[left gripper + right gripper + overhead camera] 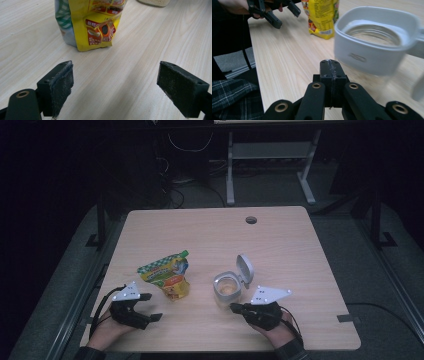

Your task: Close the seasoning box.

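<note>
Your left gripper (148,306) sits low over the near left part of the table (200,225), and its jaws stand wide apart with only bare wood between them. In the left gripper view the two black pads (62,87) frame an empty stretch of tabletop, and nothing touches them.

Just ahead of those jaws, and a little to their right, stands the snack pouch (167,275), yellow and green with red labels. It is upright but leaning, and its crumpled base rests on the wood. It is close to your left gripper but clear of it.

Further right is the small jar (227,287) with a grey collar and a flip lid (245,269) that is swung open and standing up behind the mouth. The jar is near the pouch, not touching it.

Your right gripper (234,307) lies just beside the jar on the near side. Its jaws are pressed fully together, holding nothing, and the tips point toward the jar's wall without touching it.
</note>
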Tool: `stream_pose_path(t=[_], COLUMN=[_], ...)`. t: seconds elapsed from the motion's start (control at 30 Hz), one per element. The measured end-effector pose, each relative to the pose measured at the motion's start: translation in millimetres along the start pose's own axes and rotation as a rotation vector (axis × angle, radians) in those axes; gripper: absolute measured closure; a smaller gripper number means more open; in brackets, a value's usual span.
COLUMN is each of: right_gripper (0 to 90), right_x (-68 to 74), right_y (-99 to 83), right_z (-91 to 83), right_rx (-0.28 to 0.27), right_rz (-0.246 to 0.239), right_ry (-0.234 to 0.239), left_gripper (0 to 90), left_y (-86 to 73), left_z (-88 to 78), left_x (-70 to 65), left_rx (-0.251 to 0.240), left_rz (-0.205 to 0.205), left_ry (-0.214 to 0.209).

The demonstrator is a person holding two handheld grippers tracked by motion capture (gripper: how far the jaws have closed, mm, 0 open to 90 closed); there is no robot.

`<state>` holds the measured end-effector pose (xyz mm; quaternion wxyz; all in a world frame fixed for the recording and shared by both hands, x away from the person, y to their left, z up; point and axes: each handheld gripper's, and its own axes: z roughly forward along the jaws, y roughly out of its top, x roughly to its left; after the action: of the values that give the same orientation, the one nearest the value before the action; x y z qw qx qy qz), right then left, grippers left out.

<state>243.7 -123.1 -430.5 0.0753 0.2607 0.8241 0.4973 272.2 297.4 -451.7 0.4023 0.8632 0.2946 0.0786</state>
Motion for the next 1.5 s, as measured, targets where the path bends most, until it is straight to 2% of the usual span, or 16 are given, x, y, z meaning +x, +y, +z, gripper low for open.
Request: stream_pose_path(t=[0.07, 0.3, 0.6, 0.63, 0.73, 0.93, 1.13, 1.33, 1.5], right_gripper=[89.7, 89.7, 89.8, 89.8, 90.0, 90.0, 90.0, 89.9, 89.9], right_x=[-2.4, -15.3, -32.7, -35.9, -43.6, -59.1, -68.8, -72.7, -65.2], right_y=[-2.3, -4.6, -4.9, -4.5, -3.2, 2.1, 9.9, 19.8, 27.8], right_z=[-7.0, -26.7, -36.5, -38.4, -41.6, -43.0, -38.0, -31.9, -26.4], right_rx=[-0.006, -0.058, -0.086, -0.096, -0.116, -0.170, -0.200, -0.223, -0.237], right_rz=[0.010, 0.035, 0.057, 0.058, 0.075, 0.109, 0.129, 0.116, 0.093], right_ry=[-0.012, -0.063, -0.115, -0.137, -0.164, -0.188, -0.177, -0.163, -0.136], left_gripper=[13.7, 13.8, 14.3, 14.3, 14.3, 14.4, 14.4, 14.4, 14.4], left_y=[-1.2, -2.9, -3.9, -4.0, -3.7, -3.4, -4.1, -3.8, -4.6], left_z=[0.3, 6.1, 5.7, 5.7, 4.7, 3.9, 3.8, 4.0, 5.2], left_x=[-0.4, 0.9, 4.1, 4.0, 5.0, 5.6, 5.8, 5.7, 6.9], left_rx=[-0.007, 0.025, 0.026, 0.026, 0.023, 0.015, 0.015, 0.018, 0.020], left_rz=[-0.012, 0.002, 0.007, 0.004, 0.002, -0.002, -0.010, -0.005, -0.009], left_ry=[0.006, 0.016, 0.028, 0.029, 0.031, 0.030, 0.028, 0.028, 0.027])
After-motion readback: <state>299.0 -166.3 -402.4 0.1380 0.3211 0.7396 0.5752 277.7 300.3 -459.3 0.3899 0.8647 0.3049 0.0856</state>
